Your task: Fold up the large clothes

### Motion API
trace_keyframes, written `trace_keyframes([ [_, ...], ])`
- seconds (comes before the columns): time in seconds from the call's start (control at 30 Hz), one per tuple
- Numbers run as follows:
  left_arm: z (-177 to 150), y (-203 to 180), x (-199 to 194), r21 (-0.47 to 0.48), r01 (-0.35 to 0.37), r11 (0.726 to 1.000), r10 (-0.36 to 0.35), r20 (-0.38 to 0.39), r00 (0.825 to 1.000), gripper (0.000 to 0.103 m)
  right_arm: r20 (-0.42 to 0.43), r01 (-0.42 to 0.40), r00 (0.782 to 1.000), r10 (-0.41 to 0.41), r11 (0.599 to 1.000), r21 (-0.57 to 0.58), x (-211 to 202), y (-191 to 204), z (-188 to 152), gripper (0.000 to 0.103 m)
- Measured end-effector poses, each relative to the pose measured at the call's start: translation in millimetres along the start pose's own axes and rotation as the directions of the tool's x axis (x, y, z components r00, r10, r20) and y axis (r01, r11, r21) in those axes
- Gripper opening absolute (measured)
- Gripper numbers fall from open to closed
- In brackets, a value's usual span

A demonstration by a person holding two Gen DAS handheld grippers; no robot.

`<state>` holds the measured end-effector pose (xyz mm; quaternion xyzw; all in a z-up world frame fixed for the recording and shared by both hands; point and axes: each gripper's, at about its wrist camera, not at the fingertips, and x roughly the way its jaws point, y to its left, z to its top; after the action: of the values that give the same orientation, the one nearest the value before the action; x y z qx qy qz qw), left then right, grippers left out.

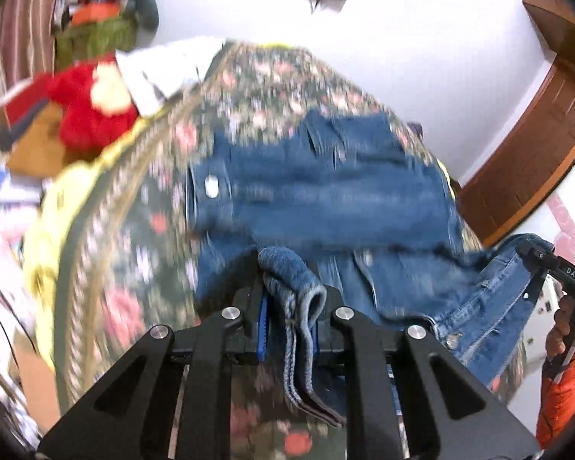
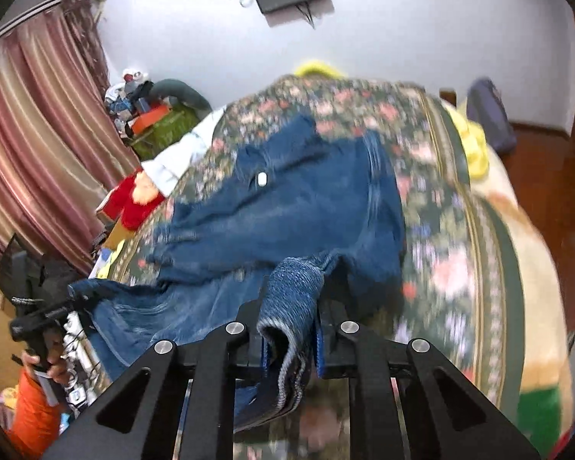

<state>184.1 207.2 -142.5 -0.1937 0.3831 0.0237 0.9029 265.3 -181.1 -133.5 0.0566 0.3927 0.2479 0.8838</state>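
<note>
Bunched denim sits closest to both lenses: a rolled hem of the denim jacket (image 1: pixel 326 199) is clamped between the blue pads of the left tool (image 1: pixel 289 329), its jaws drawn narrow around the thick fold, with a loose end of cloth hanging down below them. From the right wrist view the same holds for the right tool (image 2: pixel 291 339), which pinches another gathered edge of the jacket (image 2: pixel 306 207) between nearly closed jaws. Each tool also shows in the other's view: the right tool (image 1: pixel 544 268) appears at the far right edge with denim in its grip and a hand (image 1: pixel 563 326) on its handle, and the left tool (image 2: pixel 46 318) shows at the lower left, likewise gripping cloth. Between the two grips the jacket's near edge is lifted, while the rest of the garment lies spread on the floral bedspread (image 1: pixel 142 230) of the bed, a metal button (image 2: pixel 262 179) facing up. Beside the bed lies a red plush toy (image 1: pixel 92 111), next to white cloth (image 2: pixel 176 161), with striped curtains (image 2: pixel 30 134) behind. Both views are blurred.
</note>
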Motion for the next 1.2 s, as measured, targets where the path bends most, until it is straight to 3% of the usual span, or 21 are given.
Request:
trace_keyframes([
  [0.23,69,17,30,-0.058,-0.037,0.998,0.040,0.056,0.998,0.015,0.064,0.026,0.998,-0.026,1.000,0.009,31,-4,73,0.013],
  [0.43,111,35,72,-0.110,-0.057,0.992,0.062,0.039,0.997,0.015,0.092,0.084,0.992,-0.083,0.996,-0.005,69,-9,125,0.013],
  [0.63,139,42,123,-0.118,-0.108,0.987,0.109,0.002,0.994,0.015,0.068,0.129,0.989,-0.129,0.992,0.006,126,-21,165,0.013],
  [0.8,148,66,179,-0.186,-0.136,0.973,0.124,-0.074,0.989,0.016,0.000,0.149,0.989,-0.149,0.988,0.049,182,-42,180,0.013],
  [1.0,136,90,233,-0.227,-0.179,0.957,0.145,-0.159,0.977,0.020,-0.087,0.188,0.979,-0.182,0.980,0.062,243,-65,172,0.013],
  [1.2,127,95,246,-0.206,-0.162,0.965,0.127,-0.173,0.977,0.023,-0.093,0.151,0.984,-0.151,0.989,-0.009,249,-74,162,0.014],
])
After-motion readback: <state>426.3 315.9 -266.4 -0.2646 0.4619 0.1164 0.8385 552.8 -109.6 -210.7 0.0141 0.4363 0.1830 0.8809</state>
